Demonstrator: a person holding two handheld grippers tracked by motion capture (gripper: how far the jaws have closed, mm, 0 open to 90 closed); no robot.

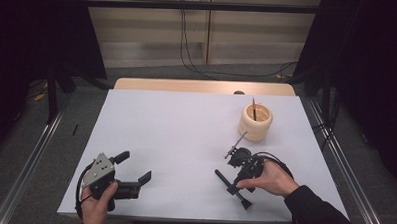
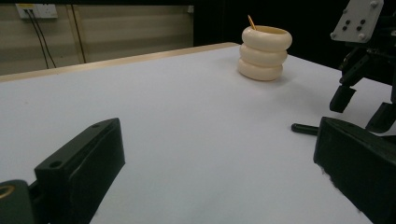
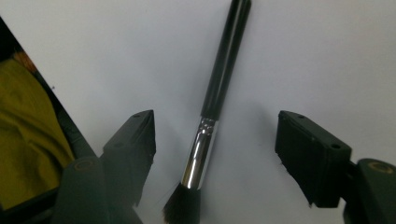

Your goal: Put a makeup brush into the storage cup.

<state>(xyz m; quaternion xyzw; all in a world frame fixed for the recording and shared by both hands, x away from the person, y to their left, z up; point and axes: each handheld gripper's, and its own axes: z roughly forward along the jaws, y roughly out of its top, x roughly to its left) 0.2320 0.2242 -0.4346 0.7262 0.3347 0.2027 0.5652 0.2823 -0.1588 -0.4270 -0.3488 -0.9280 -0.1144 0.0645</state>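
Now we are looking down at the right hand (image 1: pixel 269 180) in the lower right of the high view, lying low over the white table (image 1: pixel 185 136) with its sleeve coming in from the bottom right corner. It is carrying the right gripper (image 1: pixel 234 171), which is pointing down at the tabletop over the black brush (image 1: pixel 232 188). In the right gripper view we are seeing the brush (image 3: pixel 219 93) lying flat on the table, its black handle running to the top edge, its silver ferrule at lower centre and its dark bristles at the bottom edge. The two jaws are standing either side of the ferrule, parted, with white table showing between each pad and the brush, so nothing is gripped.

Over in the lower left of the high view, the left hand (image 1: pixel 99 201) is holding the left gripper (image 1: pixel 134 167) just above the table, aimed towards the right of the frame. In the left gripper view its jaws are spread wide with bare table between them.

Up in the upper right of the table, the cream ribbed pot (image 1: pixel 255 122) is standing upright with a thin stick in it, well apart from the brush.
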